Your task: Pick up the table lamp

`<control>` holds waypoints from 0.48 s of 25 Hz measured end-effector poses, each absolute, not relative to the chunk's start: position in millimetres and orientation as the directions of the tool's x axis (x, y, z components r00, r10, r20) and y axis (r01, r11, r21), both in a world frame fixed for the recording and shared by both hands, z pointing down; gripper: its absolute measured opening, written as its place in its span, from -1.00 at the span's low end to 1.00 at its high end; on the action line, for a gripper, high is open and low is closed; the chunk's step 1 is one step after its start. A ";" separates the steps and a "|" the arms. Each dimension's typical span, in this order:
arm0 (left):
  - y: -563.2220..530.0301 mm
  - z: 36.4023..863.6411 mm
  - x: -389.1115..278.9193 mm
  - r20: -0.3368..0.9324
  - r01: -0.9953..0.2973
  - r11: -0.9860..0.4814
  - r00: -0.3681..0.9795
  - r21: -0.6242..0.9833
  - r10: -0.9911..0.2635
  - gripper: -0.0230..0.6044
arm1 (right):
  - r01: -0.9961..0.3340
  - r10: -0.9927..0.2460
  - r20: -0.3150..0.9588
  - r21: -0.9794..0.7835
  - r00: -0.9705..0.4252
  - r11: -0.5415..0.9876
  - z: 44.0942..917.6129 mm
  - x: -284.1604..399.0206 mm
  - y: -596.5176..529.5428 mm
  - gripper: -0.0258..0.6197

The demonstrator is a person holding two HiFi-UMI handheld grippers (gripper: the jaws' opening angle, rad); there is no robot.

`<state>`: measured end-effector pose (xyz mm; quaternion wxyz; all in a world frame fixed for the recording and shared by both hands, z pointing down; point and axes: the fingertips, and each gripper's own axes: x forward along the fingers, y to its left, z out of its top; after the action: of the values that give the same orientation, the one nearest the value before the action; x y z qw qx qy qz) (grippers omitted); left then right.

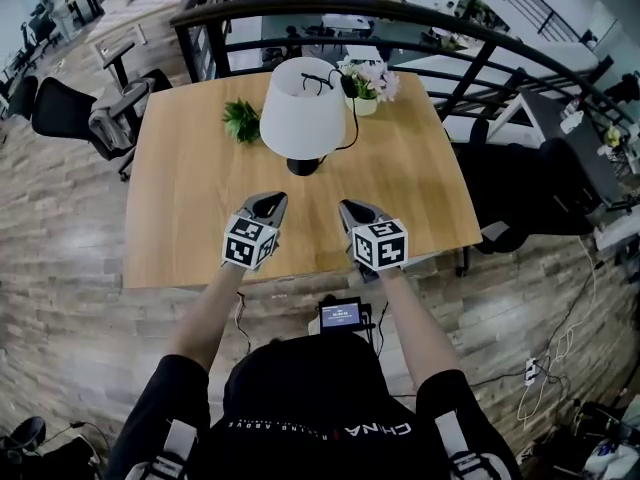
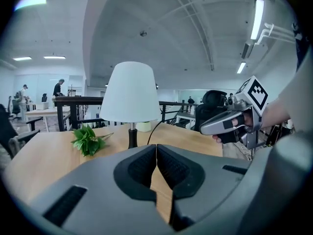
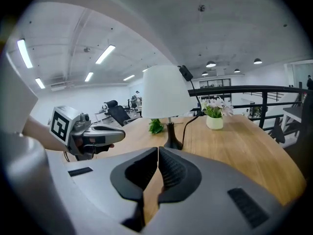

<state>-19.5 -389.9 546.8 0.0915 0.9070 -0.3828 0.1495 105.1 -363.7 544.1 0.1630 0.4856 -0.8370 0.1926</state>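
head view: both forearms reach forward from the body, roughly parallel, bare below black sleeves. left hand-held gripper point(image 1: 270, 204) and right hand-held gripper point(image 1: 351, 209) sit side by side over the near part of the desk point(image 1: 190, 208), marker cubes toward the person, tips pointing at the lamp and slightly downward. neither touches anything.

left gripper view: jaws of the left hand-held gripper point(image 2: 156, 149) pressed together, pads meeting along a thin seam, nothing between them. right gripper view: right hand-held gripper point(image 3: 158, 151) the same, jaws together, empty.

table lamp point(image 1: 302, 110) stands upright near the middle of the desk, beyond both grippers and well apart from them, roughly on the line between the two tips. white tapered shade, slim dark stem, flared black base point(image 1: 305, 165) resting on the wood. black cord point(image 1: 353, 118) runs from the base up past the right of the shade.

beyond the lamp: a green leafy sprig point(image 1: 241, 120) lying on the desk to its left, a white pot of pale flowers point(image 1: 368, 84) at the far right edge. a dark curved railing point(image 1: 400, 13) behind the desk; office chairs point(image 1: 90, 113) off its left side.
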 end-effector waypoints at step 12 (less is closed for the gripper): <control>-450.3 559.2 -3.6 0.397 -0.810 -0.585 0.551 0.045 -0.734 -0.86 | -0.793 -0.652 0.464 -0.234 -0.599 0.562 560.8 118.3 -446.4 -0.83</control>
<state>-3.6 -450.3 559.2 0.1117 0.8736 -0.4419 0.1706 118.3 -446.4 560.8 0.1647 0.4163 -0.8682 0.2140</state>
